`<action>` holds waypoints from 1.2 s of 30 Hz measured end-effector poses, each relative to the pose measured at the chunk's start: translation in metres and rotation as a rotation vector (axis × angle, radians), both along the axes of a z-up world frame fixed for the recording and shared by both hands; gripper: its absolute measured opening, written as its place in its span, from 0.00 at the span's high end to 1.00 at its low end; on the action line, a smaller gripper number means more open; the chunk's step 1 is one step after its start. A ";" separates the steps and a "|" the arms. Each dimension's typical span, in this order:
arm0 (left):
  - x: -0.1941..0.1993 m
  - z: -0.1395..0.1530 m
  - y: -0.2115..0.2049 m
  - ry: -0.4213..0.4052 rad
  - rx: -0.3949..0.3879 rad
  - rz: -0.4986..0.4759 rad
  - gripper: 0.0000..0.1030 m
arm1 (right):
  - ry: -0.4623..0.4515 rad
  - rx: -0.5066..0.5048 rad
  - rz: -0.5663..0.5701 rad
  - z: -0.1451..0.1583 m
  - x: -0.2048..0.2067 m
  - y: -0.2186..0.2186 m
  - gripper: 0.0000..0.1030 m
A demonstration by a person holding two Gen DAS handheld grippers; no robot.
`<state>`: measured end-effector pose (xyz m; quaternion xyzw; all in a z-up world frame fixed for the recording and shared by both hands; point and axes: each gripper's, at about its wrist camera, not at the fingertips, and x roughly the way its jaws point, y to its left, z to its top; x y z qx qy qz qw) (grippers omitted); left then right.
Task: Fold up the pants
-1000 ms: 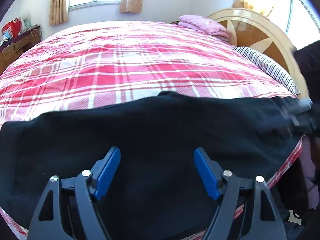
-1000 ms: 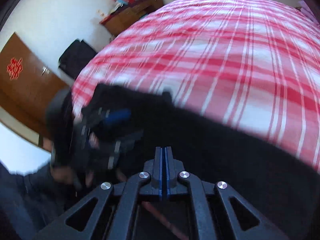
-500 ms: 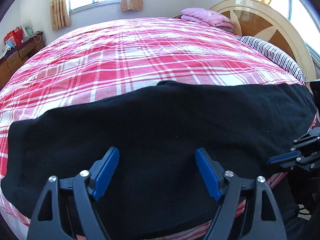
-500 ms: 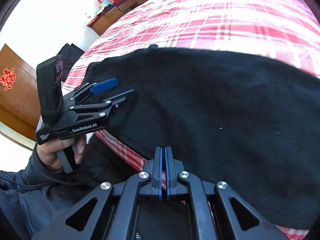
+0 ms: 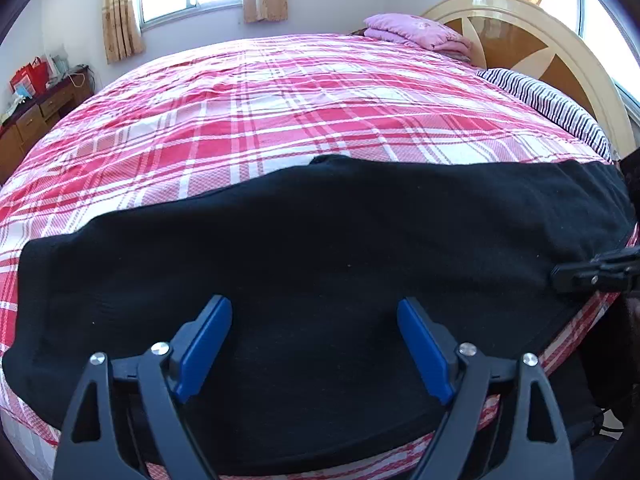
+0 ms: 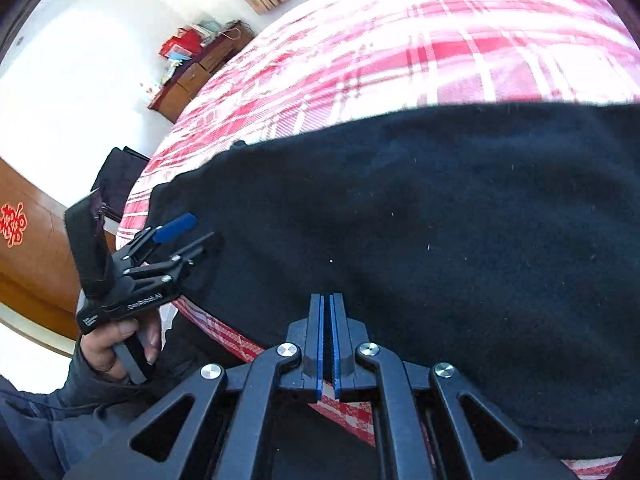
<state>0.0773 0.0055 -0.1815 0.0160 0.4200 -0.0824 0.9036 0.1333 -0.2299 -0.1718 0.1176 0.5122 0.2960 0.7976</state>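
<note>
Progress: early, by the look of it. Long black soft-fabric pants (image 5: 320, 248) laid flat and smoothed lengthwise along the near edge of the red-and-white plaid bed (image 5: 280, 112), a small part overhanging that edge. Apparently one leg stacked on the other already, judging by the single wide band and the small bump on the side toward the bed's middle; hard to confirm. No crosswise fold yet. Left to do, probably: bringing one end over the other, then halving again and tidying.

Left gripper (image 5: 313, 306) over the bed's near edge, blue fingers (image 5: 208, 340) wide, having just been opening; black cloth below them, nothing pinched. Right gripper (image 6: 328, 300) toward the headboard end of the bed, at the pants' end there, fingers pressed together with no cloth seen between them.

Containers: no basket or box on the bed. Brown wooden dresser (image 5: 36, 112) beyond the bed's far foot corner, drawers shut, contents not visible; red boxes and clutter on top. Folded pink bedding (image 5: 416, 32) at the bed's headboard end.
</note>
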 end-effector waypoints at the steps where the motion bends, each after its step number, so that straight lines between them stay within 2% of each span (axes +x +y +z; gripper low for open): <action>1: 0.000 0.000 0.000 -0.003 -0.002 0.000 0.15 | -0.032 -0.022 -0.009 0.006 -0.002 0.000 0.96; 2: -0.001 0.001 0.000 -0.005 -0.008 -0.004 0.15 | -0.062 -0.039 -0.021 0.011 -0.002 -0.002 0.93; 3: -0.001 0.001 -0.001 -0.006 -0.014 -0.005 0.15 | -0.095 -0.046 -0.041 0.019 -0.003 -0.009 0.75; 4: -0.001 0.001 -0.001 -0.008 -0.016 -0.002 0.15 | -0.112 -0.038 -0.059 0.024 -0.003 -0.014 0.47; 5: -0.001 0.001 -0.001 -0.010 -0.019 0.002 0.15 | -0.130 -0.029 -0.086 0.030 -0.003 -0.022 0.38; 6: -0.001 0.001 -0.001 -0.011 -0.021 0.005 0.15 | -0.155 -0.019 -0.119 0.037 -0.004 -0.032 0.33; 11: -0.001 0.002 0.001 -0.019 -0.037 0.029 0.15 | -0.229 -0.023 -0.282 0.061 -0.006 -0.099 0.33; 17: -0.004 0.001 -0.003 -0.025 -0.033 0.035 0.15 | -0.265 0.001 -0.565 0.076 -0.022 -0.203 0.33; 22: -0.005 0.001 -0.007 -0.029 -0.023 0.024 0.14 | -0.346 0.085 -0.847 0.095 -0.069 -0.301 0.33; 25: -0.005 0.000 -0.008 -0.029 -0.024 0.027 0.14 | -0.343 0.116 -0.998 0.095 -0.097 -0.352 0.33; 30: -0.006 0.000 -0.010 -0.030 -0.020 0.026 0.13 | -0.283 0.119 -1.113 0.080 -0.122 -0.392 0.33; 33: -0.006 -0.001 -0.010 -0.030 -0.020 0.026 0.13 | -0.280 0.131 -1.095 0.075 -0.125 -0.394 0.34; 36: -0.006 -0.001 -0.011 -0.030 -0.016 0.026 0.13 | -0.305 0.090 -1.046 0.078 -0.109 -0.380 0.38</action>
